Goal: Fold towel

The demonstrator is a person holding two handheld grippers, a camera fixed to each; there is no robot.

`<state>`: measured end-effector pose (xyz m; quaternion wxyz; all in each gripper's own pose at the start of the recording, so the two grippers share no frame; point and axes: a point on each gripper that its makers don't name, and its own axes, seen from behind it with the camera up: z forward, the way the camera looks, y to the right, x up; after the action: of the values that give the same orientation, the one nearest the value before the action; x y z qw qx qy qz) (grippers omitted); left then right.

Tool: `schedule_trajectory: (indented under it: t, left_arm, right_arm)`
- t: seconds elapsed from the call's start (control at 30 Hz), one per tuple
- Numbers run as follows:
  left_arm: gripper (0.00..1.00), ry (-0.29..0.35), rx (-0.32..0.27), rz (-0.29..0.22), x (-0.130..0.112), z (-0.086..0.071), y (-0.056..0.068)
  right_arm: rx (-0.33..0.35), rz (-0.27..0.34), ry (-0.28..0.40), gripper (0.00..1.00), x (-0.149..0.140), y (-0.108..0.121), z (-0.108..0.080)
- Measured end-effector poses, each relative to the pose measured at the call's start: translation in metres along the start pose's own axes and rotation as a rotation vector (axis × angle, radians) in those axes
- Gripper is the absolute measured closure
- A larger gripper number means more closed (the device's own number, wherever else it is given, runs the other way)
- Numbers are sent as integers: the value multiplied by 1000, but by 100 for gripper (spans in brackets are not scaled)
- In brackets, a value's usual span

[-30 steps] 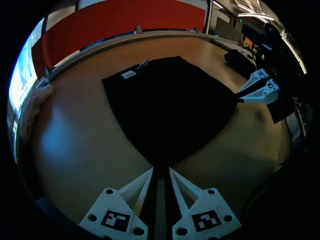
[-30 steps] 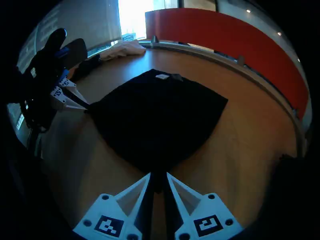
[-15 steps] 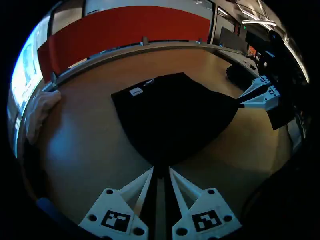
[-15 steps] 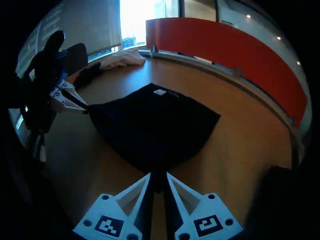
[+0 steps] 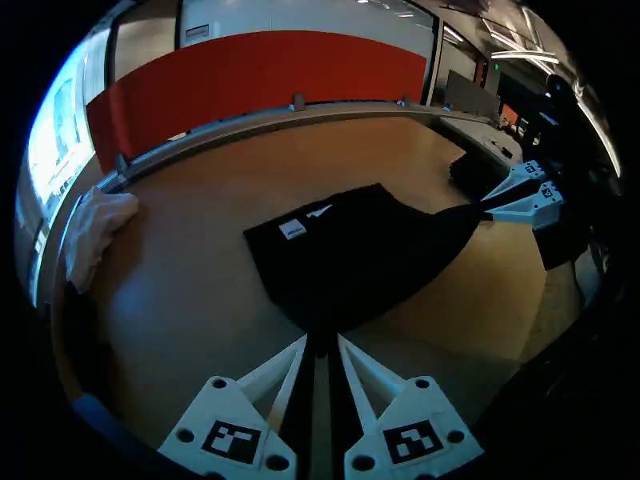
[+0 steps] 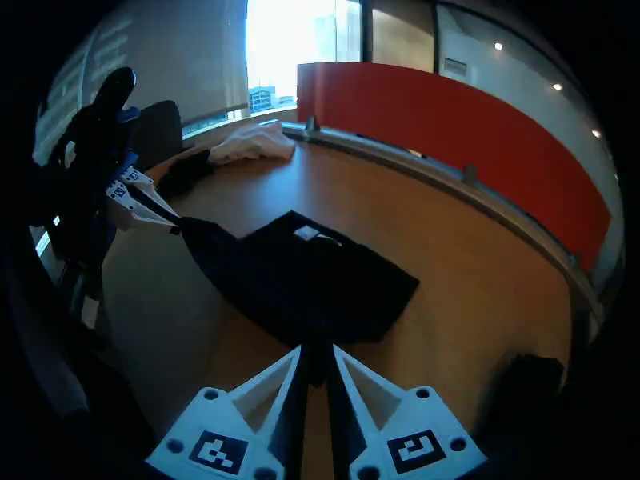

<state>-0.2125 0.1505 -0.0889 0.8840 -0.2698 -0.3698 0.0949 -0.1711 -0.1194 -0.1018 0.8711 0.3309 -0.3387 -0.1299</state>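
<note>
A black towel (image 5: 360, 248) with a small white tag (image 5: 292, 229) hangs between both grippers above the wooden table (image 5: 200, 264), its far edge still resting on the wood. My left gripper (image 5: 322, 342) is shut on one near corner. My right gripper (image 6: 318, 358) is shut on the other near corner. In the left gripper view the right gripper (image 5: 490, 206) holds its corner at the right. In the right gripper view the towel (image 6: 304, 280) stretches to the left gripper (image 6: 174, 224) at the left.
A crumpled white cloth (image 5: 92, 232) lies at the table's far left edge, white cloth (image 6: 252, 142) near the window in the right gripper view. A dark bundle (image 6: 188, 168) sits beside it. A red partition (image 5: 264, 72) runs behind the table. A dark object (image 5: 474, 170) lies at right.
Both grippers have lifted and pulled back with the towel's corners. The towel has risen off the table on the near side and looks smaller and farther below.
</note>
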Motion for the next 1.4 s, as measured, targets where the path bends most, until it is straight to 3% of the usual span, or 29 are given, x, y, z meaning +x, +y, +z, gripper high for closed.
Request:
schedule_trajectory:
  t: [0.5, 0.9, 1.4]
  left_arm:
    - [89, 25, -9, -20, 20, -34, 14]
    - [89, 35, -13, -32, 25, -53, 21]
    - [90, 38, -15, -44, 22, -48, 23]
  right_arm:
    - [5, 6, 26, 87, 21, -3, -35]
    - [18, -21, 20, 87, 24, -9, -49]
    - [23, -5, 18, 87, 18, -11, -47]
